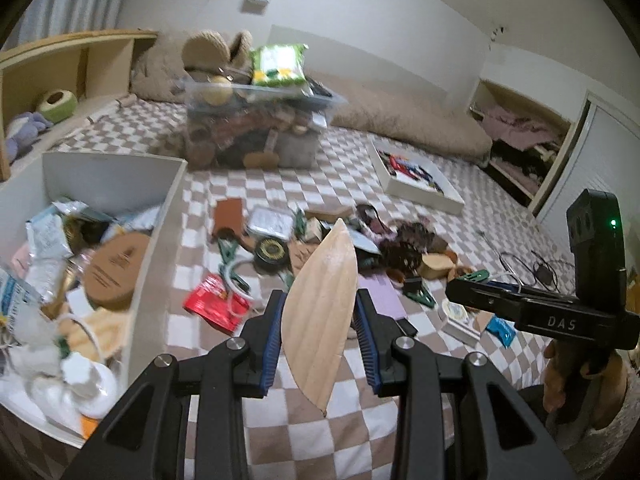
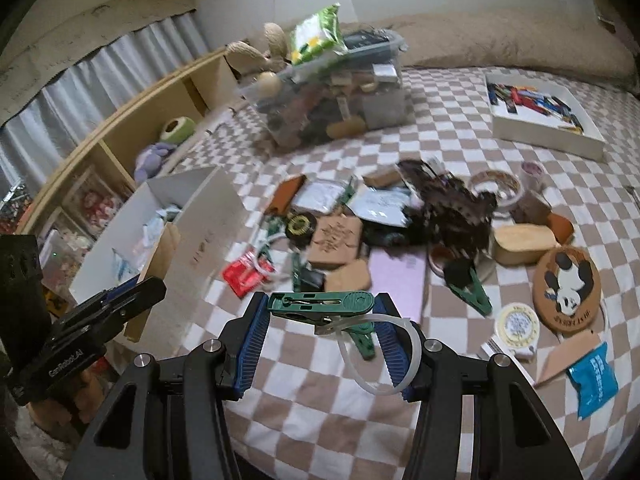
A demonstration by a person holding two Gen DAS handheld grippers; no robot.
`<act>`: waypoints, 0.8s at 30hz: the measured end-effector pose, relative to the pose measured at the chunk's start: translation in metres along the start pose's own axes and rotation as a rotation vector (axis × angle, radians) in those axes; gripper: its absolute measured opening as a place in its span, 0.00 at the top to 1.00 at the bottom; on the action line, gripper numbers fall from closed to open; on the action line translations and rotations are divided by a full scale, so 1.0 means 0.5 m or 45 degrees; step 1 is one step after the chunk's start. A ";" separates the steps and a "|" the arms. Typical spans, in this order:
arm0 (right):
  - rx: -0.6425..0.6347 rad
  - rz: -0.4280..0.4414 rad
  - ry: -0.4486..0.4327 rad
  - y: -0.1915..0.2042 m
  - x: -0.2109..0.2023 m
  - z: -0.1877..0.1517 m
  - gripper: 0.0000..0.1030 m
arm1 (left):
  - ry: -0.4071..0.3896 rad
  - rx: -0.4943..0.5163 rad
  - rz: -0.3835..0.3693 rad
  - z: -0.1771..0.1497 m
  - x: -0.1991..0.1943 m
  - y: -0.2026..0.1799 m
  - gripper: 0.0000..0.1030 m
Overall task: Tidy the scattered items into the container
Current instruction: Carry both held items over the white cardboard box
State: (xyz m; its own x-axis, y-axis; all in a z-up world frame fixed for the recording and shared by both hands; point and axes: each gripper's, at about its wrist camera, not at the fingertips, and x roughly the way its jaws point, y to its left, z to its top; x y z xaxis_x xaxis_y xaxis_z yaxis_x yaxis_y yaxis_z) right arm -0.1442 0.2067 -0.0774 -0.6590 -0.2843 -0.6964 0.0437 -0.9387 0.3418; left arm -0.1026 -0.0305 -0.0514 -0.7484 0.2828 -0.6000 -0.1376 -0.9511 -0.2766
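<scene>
My left gripper (image 1: 318,300) is shut on a leaf-shaped wooden dish (image 1: 320,320), held edgewise above the checked bedspread. The white box (image 1: 160,216), holding packets and a round wooden lid, stands just left of it. My right gripper (image 2: 322,308) is shut on a green clip (image 2: 320,303) with a white cord loop (image 2: 376,360) hanging from it. The right gripper (image 1: 456,292) also shows at the right of the left wrist view. In the right wrist view, the left gripper (image 2: 152,286) holds the wooden dish (image 2: 160,260) beside the white box (image 2: 208,216).
Scattered items lie mid-bed: a red packet (image 1: 214,300), a purple card (image 2: 396,276), a panda coaster (image 2: 568,288), a blue packet (image 2: 592,376), another green clip (image 2: 470,284). A full clear bin (image 1: 260,120) and a flat white tray (image 2: 548,112) stand farther back.
</scene>
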 end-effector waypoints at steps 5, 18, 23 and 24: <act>-0.032 0.035 -0.025 0.030 0.000 0.025 0.47 | -0.042 -0.025 0.030 0.011 -0.024 0.028 0.67; -0.142 0.165 -0.066 0.143 0.023 0.066 0.47 | -0.090 -0.102 0.138 0.013 -0.076 0.116 0.67; -0.186 0.201 -0.058 0.179 0.034 0.074 0.47 | -0.095 -0.151 0.152 0.012 -0.089 0.148 0.67; -0.197 0.206 -0.055 0.186 0.035 0.075 0.47 | -0.094 -0.159 0.155 0.011 -0.091 0.153 0.67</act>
State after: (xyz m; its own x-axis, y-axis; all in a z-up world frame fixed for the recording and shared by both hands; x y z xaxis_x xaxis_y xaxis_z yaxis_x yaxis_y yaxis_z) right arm -0.1798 0.1215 -0.0341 -0.6656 -0.4280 -0.6114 0.2638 -0.9013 0.3436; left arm -0.0825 -0.1169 -0.0411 -0.8009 0.1524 -0.5791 0.0351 -0.9535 -0.2994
